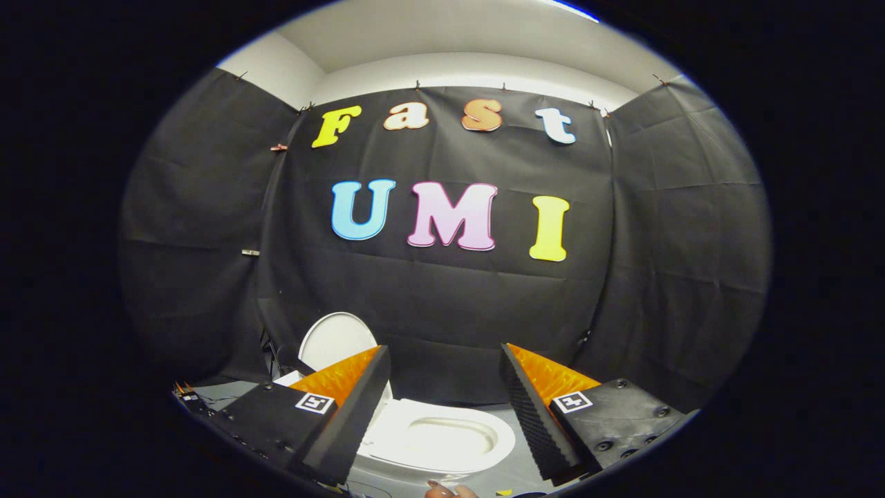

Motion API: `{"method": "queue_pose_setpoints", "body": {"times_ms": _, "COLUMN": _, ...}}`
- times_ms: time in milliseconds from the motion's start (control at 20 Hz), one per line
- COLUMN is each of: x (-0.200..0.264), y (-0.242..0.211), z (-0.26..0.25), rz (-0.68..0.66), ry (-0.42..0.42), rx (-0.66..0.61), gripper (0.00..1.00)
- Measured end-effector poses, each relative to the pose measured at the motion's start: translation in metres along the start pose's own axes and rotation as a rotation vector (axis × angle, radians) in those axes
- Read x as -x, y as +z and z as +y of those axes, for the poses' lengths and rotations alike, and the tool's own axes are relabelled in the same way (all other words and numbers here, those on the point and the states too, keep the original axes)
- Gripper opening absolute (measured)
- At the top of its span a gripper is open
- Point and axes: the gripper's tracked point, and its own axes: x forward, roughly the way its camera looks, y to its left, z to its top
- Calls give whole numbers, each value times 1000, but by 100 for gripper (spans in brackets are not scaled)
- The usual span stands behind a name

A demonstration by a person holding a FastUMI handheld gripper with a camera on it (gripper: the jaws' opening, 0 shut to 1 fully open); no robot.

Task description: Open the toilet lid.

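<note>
Gripper [442, 415] fingers stand wide apart, holding nothing; between them sits one white toilet [435, 439], its lid [335, 340] raised upright, bowl exposed.

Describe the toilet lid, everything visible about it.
The toilet lid is a white, smooth, rounded oval that looks like plastic. It stands raised, roughly upright, behind the white seat and open bowl, against the black cloth wall. One finger of the open gripper hides its lower part. Nothing visibly grips it.
</note>
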Motion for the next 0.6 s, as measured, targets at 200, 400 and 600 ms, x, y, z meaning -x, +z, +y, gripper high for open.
{"method": "queue_pose_setpoints", "body": {"times_ms": 200, "x": 30, "y": 9, "z": -47, "rz": -12, "ry": -31, "rx": -16, "gripper": 99}}
{"method": "queue_pose_setpoints", "body": {"times_ms": 400, "x": 54, "y": 30, "z": -78, "rz": -72, "ry": -44, "rx": -56, "gripper": 99}}
{"method": "queue_pose_setpoints", "body": {"times_ms": 600, "x": 59, "y": 40, "z": -97, "rz": -99, "ry": -40, "rx": -90, "gripper": 98}}
